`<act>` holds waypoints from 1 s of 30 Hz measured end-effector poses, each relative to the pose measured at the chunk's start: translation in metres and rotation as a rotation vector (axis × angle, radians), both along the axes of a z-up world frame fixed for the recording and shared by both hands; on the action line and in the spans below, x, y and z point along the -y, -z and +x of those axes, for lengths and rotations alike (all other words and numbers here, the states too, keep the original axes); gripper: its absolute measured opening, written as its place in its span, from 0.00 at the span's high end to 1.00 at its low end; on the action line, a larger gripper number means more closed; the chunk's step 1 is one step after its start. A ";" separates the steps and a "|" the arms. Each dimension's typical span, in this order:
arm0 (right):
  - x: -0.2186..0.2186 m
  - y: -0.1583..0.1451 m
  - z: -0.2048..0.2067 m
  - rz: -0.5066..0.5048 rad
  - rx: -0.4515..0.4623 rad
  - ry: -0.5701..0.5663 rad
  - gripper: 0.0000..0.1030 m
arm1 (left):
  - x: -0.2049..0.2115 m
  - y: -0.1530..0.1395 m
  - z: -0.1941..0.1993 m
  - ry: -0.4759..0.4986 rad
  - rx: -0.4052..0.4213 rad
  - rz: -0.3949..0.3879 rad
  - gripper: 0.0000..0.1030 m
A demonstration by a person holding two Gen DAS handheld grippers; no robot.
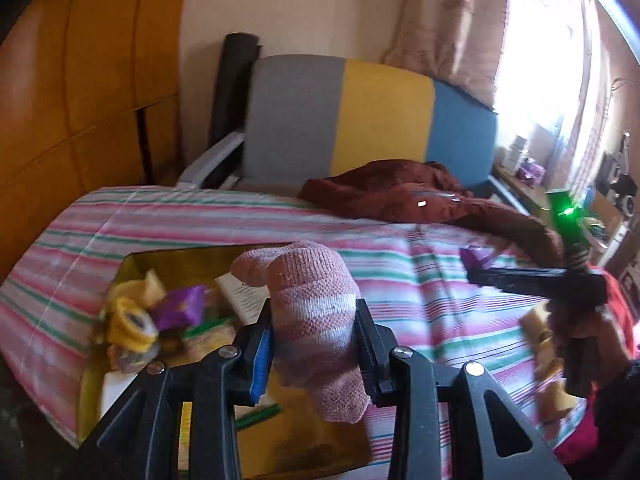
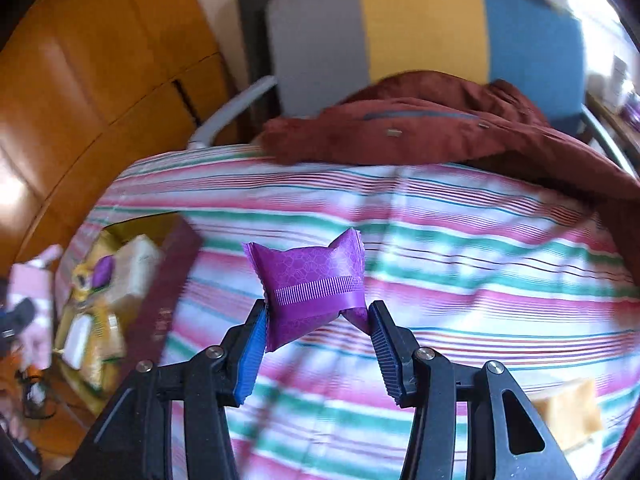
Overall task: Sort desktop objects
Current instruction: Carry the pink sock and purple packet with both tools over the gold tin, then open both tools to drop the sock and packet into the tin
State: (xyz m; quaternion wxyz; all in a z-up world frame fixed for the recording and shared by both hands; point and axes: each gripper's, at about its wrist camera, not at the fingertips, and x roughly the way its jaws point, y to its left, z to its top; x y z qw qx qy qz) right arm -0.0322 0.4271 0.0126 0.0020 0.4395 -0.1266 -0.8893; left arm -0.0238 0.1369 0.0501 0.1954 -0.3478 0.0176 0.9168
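Left gripper [image 1: 314, 330] clamps pink striped sock [image 1: 316, 320] above open box [image 1: 132, 260]; right gripper [image 2: 318, 344] pinches purple sachet [image 2: 310, 288] over striped cloth [image 2: 460, 240].

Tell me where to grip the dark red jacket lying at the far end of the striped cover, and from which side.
Take the dark red jacket at its near-left edge, where a bunched fold rises off the striped cover. Come from above and the near side: the chair blocks the far side. Both grippers are full: the left gripper holds a pink sock, the right gripper a purple packet.
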 end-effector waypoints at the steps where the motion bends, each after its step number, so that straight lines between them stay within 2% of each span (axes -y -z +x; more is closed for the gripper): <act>1: 0.013 -0.002 -0.001 -0.015 -0.006 -0.018 0.51 | 0.006 0.004 -0.001 -0.016 0.002 -0.013 0.65; 9: 0.103 -0.008 0.001 -0.097 -0.043 -0.133 0.51 | 0.057 0.030 -0.005 -0.114 0.020 -0.033 0.65; 15: 0.151 -0.001 0.011 -0.142 -0.050 -0.168 0.51 | 0.080 0.045 -0.007 -0.152 0.031 -0.037 0.65; 23: 0.194 -0.002 0.021 -0.119 -0.058 -0.199 0.51 | 0.093 0.054 -0.015 -0.179 0.021 -0.050 0.65; 30: 0.204 0.003 0.023 -0.118 -0.048 -0.168 0.50 | 0.098 0.060 -0.022 -0.184 0.026 -0.047 0.65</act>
